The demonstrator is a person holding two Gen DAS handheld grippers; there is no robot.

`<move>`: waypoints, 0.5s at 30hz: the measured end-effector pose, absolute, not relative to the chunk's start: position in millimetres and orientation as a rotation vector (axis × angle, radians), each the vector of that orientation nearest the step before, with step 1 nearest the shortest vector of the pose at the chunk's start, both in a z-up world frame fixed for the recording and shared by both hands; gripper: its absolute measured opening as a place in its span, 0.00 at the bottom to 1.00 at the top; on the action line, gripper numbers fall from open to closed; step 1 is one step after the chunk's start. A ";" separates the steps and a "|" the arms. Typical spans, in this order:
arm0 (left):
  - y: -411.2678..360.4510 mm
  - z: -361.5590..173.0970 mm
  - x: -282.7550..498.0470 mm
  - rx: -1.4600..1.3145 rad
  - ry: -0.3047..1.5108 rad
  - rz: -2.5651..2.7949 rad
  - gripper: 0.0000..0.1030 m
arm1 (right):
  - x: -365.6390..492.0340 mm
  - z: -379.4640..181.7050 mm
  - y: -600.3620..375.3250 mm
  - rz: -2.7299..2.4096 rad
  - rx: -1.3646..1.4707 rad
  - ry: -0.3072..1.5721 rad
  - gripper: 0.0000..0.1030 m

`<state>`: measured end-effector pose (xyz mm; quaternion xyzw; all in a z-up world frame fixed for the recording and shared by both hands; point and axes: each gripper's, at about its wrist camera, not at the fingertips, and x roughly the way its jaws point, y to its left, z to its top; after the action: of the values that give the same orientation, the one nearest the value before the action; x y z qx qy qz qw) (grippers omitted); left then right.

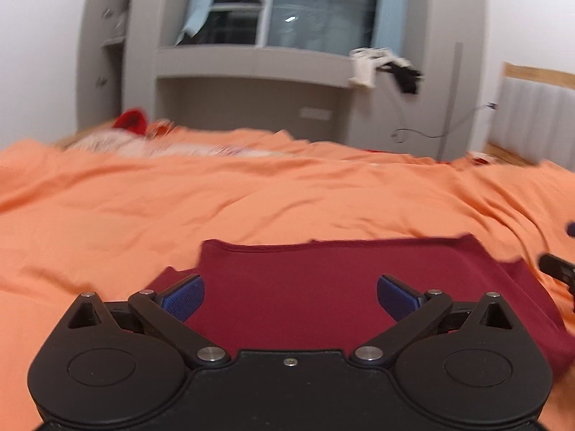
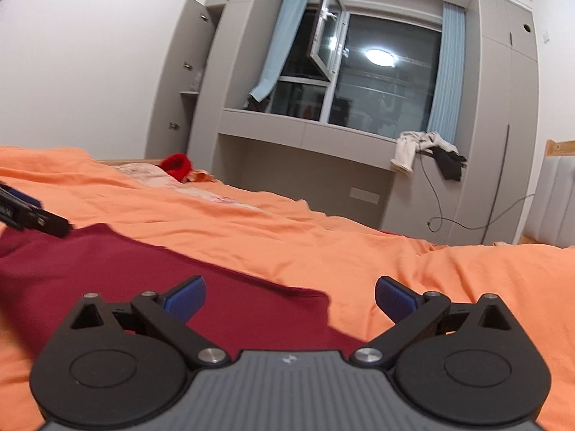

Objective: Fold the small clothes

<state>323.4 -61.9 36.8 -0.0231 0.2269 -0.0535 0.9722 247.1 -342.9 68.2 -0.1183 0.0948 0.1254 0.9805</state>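
Observation:
A dark red garment (image 1: 323, 280) lies flat and folded on the orange bedspread (image 1: 251, 201). My left gripper (image 1: 290, 296) hovers over its near part, open wide, with nothing between the blue pads (image 1: 183, 298). In the right wrist view the same garment (image 2: 143, 280) spreads to the left, its right edge ending under my right gripper (image 2: 290, 296), which is also open and holds nothing. The left gripper's black finger (image 2: 36, 219) shows at that view's left edge, and part of the right gripper (image 1: 557, 269) shows at the left wrist view's right edge.
A red item (image 2: 178, 165) and patterned fabric (image 2: 172, 183) lie at the bed's far end. Beyond stands a grey cabinet with a window (image 2: 377, 82); pale and black clothes (image 2: 427, 151) hang off its sill. A cable (image 2: 467, 215) dangles by the wall. A padded headboard (image 2: 557, 208) stands far right.

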 end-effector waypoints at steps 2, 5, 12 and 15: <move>-75.4 34.9 304.9 0.005 0.427 -0.125 0.99 | 232.4 65.5 -334.5 0.274 -0.252 0.185 1.00; -91.1 28.2 284.0 0.079 0.399 -0.116 0.99 | 216.7 57.6 -317.9 0.293 -0.304 0.185 1.00; -93.0 7.9 276.2 0.172 0.453 -0.040 0.99 | 210.9 27.7 -287.7 0.272 -0.426 0.272 1.00; -81.9 -1.8 284.6 0.167 0.503 0.000 0.99 | 215.0 17.6 -285.9 0.253 -0.437 0.299 1.00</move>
<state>284.6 -81.9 -1.8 0.0824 0.2486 0.0000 0.9651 215.0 -285.9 17.6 -0.2155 0.1476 0.1247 0.9572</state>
